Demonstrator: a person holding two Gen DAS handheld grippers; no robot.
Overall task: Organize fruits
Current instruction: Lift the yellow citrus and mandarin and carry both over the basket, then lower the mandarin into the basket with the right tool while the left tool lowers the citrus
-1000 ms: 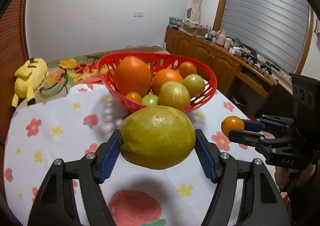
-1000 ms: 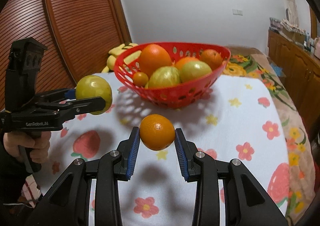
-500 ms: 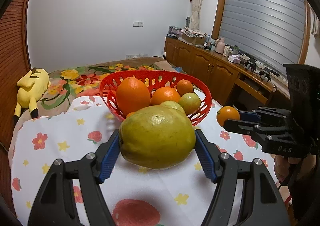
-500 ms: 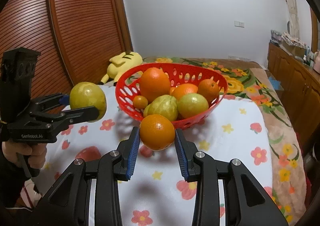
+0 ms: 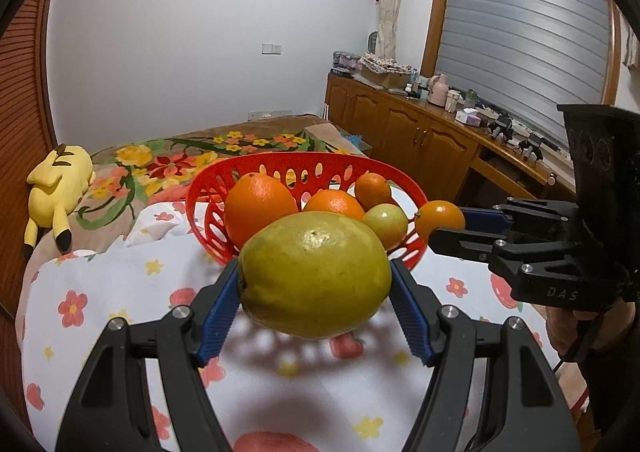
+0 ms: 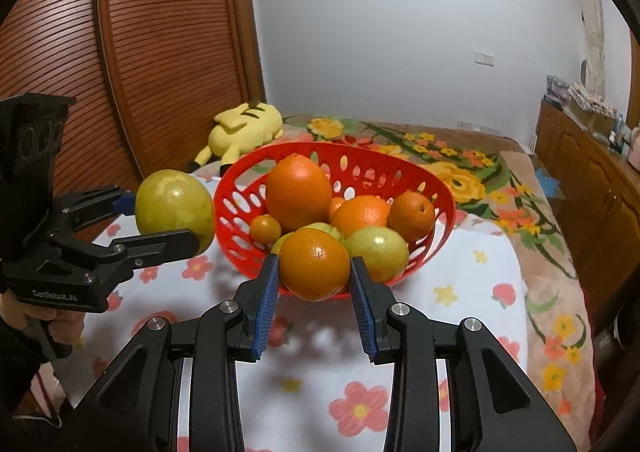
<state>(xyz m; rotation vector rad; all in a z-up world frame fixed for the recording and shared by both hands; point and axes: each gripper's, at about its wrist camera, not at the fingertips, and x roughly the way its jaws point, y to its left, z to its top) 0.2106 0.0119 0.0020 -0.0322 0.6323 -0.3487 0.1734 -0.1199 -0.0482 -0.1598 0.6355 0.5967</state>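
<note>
My left gripper [image 5: 316, 284] is shut on a large yellow-green citrus fruit [image 5: 316, 272], held in the air just before the red basket [image 5: 200, 204]. In the right wrist view the same fruit [image 6: 174, 206] hangs at the basket's left rim. My right gripper [image 6: 314, 272] is shut on a small orange [image 6: 314, 264], raised in front of the red basket [image 6: 444, 204]. From the left wrist view that orange [image 5: 440, 217] sits at the basket's right edge. Several oranges and green fruits fill the basket.
A flowered white cloth [image 6: 472, 292] covers the table under the basket. A yellow plush toy [image 6: 244, 128] lies on the bed behind, beside a ribbed wooden door [image 6: 160, 52]. Wooden cabinets [image 5: 420, 140] with clutter stand on the right. A hand [image 6: 60, 322] grips the left tool.
Both grippers have risen with their fruits and come closer to the basket. The basket now sits lower and nearer behind each held fruit.
</note>
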